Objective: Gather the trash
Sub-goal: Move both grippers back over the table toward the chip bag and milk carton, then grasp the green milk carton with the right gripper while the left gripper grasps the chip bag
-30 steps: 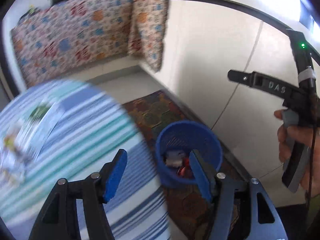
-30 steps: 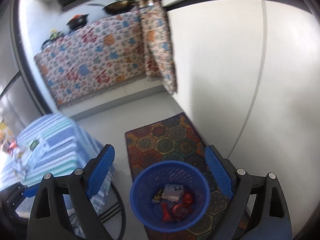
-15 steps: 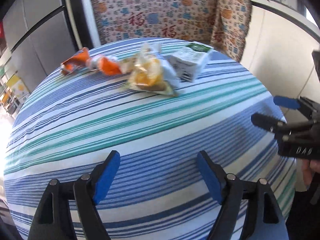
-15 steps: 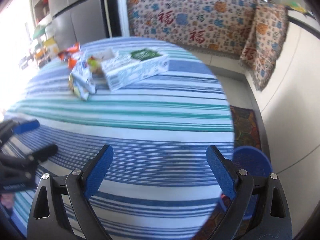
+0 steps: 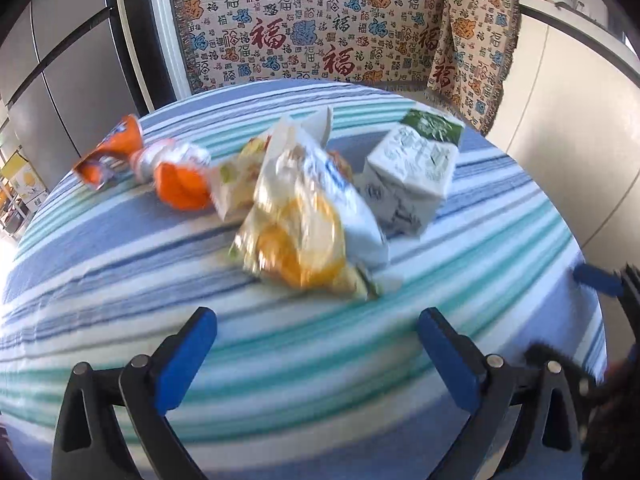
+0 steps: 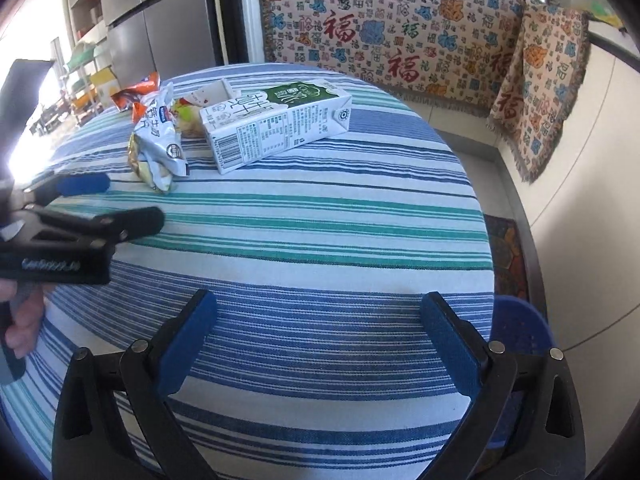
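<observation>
Trash [image 5: 304, 216] mid-table, bare striped cloth [image 6: 320, 240] before both opening grippers, empty

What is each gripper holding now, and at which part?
Nothing is held. The left gripper and the right gripper have opening jaws with only the tablecloth between them; the wrappers and carton lie untouched.
</observation>
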`<state>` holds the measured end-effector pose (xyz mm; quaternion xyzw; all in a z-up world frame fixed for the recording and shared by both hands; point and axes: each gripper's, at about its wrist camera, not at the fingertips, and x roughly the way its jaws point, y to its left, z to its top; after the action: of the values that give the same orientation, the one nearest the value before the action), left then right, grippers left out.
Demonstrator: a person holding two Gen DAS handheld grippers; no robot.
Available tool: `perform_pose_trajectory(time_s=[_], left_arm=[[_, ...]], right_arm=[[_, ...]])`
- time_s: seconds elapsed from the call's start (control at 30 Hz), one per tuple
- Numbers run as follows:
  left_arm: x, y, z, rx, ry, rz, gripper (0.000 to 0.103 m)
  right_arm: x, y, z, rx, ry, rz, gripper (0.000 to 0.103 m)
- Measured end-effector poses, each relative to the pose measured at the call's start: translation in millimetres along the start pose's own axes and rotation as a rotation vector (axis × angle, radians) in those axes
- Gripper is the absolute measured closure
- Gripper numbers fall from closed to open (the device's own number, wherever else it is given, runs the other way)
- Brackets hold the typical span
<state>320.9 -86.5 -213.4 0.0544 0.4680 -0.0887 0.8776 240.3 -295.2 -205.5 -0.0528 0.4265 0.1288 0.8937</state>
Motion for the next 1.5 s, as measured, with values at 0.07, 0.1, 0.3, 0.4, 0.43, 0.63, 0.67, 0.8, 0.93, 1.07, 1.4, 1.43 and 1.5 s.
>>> perform_pose_trajectory(time_s=[0.07, 0.1, 0.3, 0.4, 0.43, 0.63, 0.67, 0.8, 0.93, 1.07, 1.4, 1.43, 1.5], left_arm=[[8, 2, 11, -0.012, -0.002, 0.007, 0.0], [12, 3, 15, -0.017, -0.003, 0.012, 0.0], [10, 16, 20, -0.029, -0.036, -0.017, 0.021], [0, 24, 14, 0.007, -0.059, -0.018, 0.049], [-2, 26, 11, 0.033, -0.052, -0.017, 0.049], [-32, 55, -23, 0.119, -0.008, -0.039, 0.049], [-37, 63, -29, 0.117, 0.006, -0.051, 0.049], [-49, 83, -46, 0.081, 0.018, -0.067, 0.042], [-47, 93, -50, 0.024, 0.003, -0.025, 0.019], [-46, 95, -54, -0.009, -0.017, -0.001, 0.009], [-45, 95, -54, -0.017, -0.015, -0.002, 0.007], [-45, 95, -54, -0.018, -0.015, -0.002, 0.007], [-45, 96, -53, -0.02, -0.015, -0.004, 0.007]], right_arm=[[0, 1, 0, 0.0, -0.001, -0.001, 0.002], [0, 1, 0, 0.0, -0.001, -0.001, 0.002], [0, 1, 0, -0.001, -0.001, 0.0, 0.001], [0, 1, 1, 0.0, 0.0, 0.0, 0.001], [0, 1, 0, 0.0, 0.0, 0.0, 0.001], [1, 0, 1, 0.003, 0.002, -0.009, 0.001], [1, 0, 1, 0.005, 0.004, -0.011, 0.001], [2, 1, 3, 0.018, 0.015, -0.02, 0.001], [3, 0, 4, 0.03, 0.027, -0.02, 0.0], [3, 0, 4, 0.042, 0.038, -0.025, 0.0], [17, -10, 54, 0.389, 0.01, 0.093, 0.001], [20, -11, 65, 0.433, -0.005, 0.107, 0.001], [30, -8, 89, 0.494, -0.016, 0.112, 0.001]])
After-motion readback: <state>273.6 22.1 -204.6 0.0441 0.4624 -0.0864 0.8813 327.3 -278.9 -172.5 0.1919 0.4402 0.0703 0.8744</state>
